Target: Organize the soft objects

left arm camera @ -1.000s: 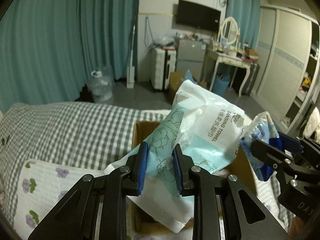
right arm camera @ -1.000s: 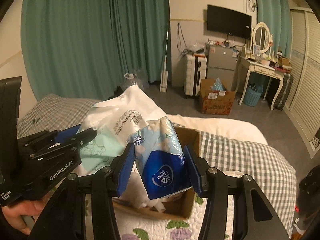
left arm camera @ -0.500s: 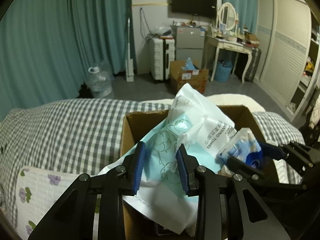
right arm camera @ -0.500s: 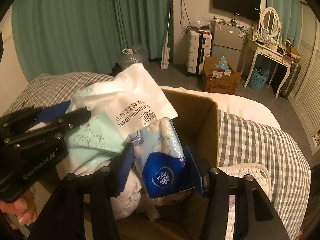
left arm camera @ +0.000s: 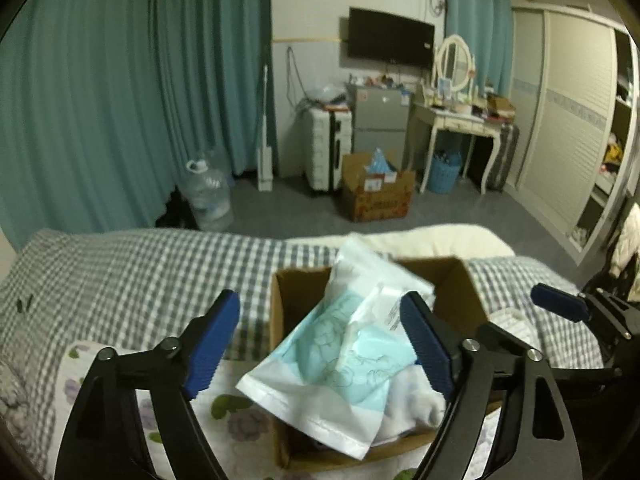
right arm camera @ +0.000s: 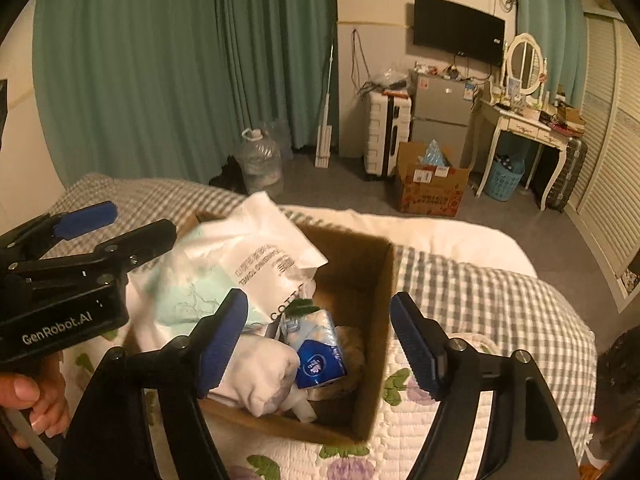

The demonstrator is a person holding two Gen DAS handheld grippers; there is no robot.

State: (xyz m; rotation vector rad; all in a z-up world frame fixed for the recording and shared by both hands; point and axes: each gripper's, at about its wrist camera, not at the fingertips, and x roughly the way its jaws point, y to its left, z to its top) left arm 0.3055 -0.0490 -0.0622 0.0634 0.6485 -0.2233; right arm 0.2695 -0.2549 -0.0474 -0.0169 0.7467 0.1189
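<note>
towel pack (left arm camera: 352,344) | in cardboard box (right arm camera: 376,280) | left gripper (left arm camera: 332,344) released, just opened | right gripper (right arm camera: 320,340) released, just opened

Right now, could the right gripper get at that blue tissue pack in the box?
Probably yes: the right gripper is open above the blue tissue pack, which lies uncovered atop the cardboard box's contents.
</note>
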